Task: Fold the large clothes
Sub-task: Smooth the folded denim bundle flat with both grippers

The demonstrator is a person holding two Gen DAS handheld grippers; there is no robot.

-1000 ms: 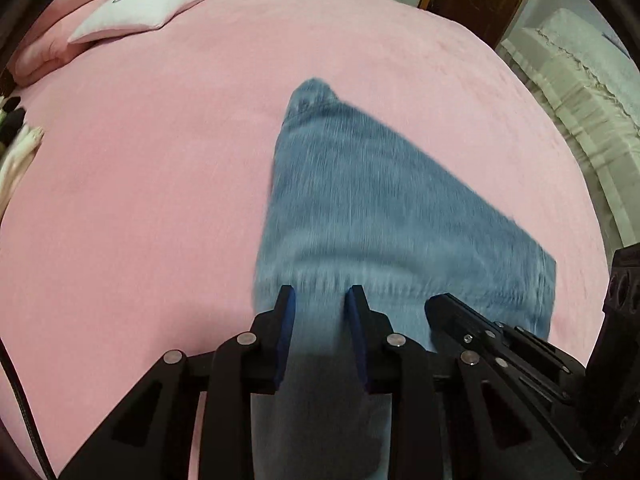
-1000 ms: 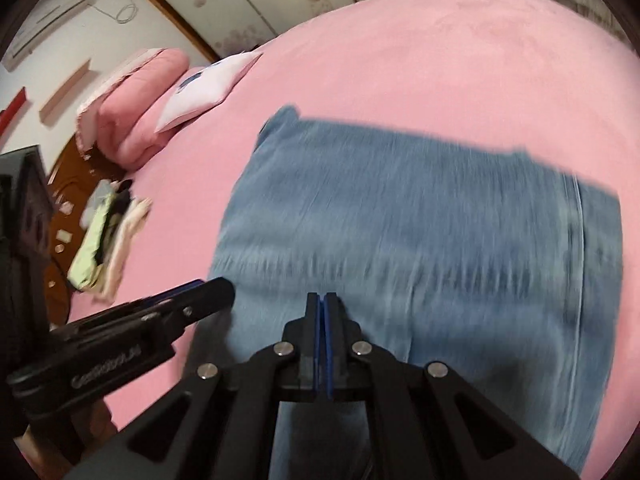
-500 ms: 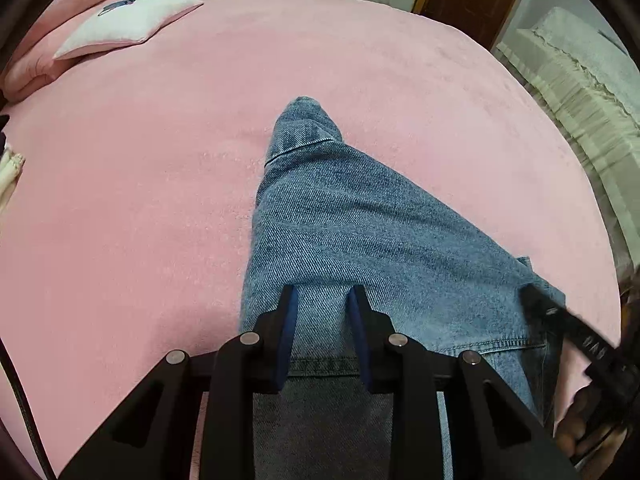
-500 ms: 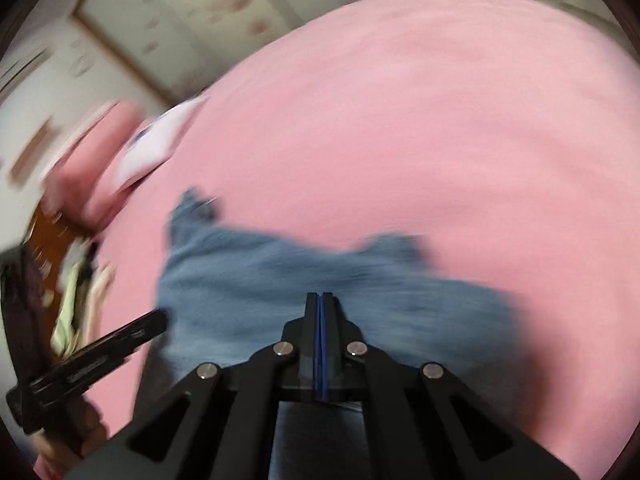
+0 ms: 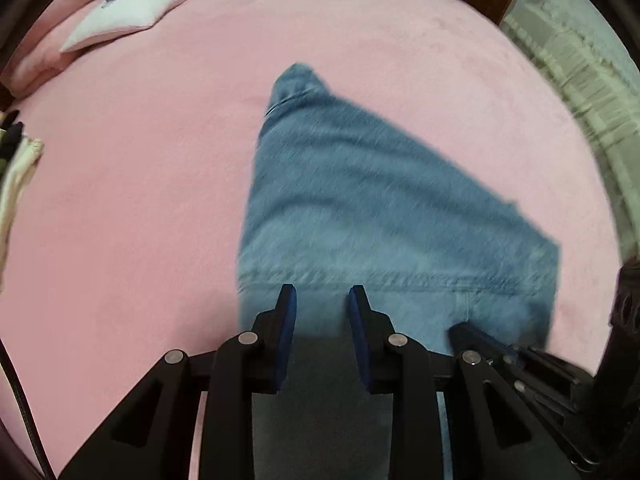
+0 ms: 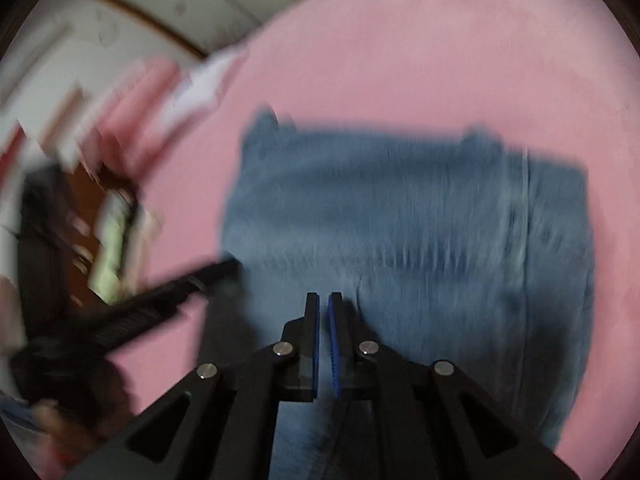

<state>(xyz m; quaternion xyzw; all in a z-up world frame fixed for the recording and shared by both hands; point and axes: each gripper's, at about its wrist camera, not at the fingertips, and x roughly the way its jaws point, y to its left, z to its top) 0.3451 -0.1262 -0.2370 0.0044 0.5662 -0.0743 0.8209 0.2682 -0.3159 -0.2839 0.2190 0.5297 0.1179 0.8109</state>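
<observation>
Blue jeans (image 5: 384, 208) lie folded on the pink bed (image 5: 132, 184), hem end pointing toward the white pillow (image 5: 132, 8). Left gripper (image 5: 322, 300) sits over the near edge of the denim, pads apart with cloth showing between them; whether they actually pinch it can't be told. Same gap as half a second ago. Right gripper (image 6: 324, 304): the frame shows a thin slit between the blue pads, though it was fully together earlier; blur is heavy, so treat as together, with nothing visibly clamped. In the right wrist view, jeans (image 6: 400, 240) fill more of the frame than half a second ago. Right gripper's tip has come back into the left view's lower right (image 5: 480, 340), beside the denim. Both views are smeared.
</observation>
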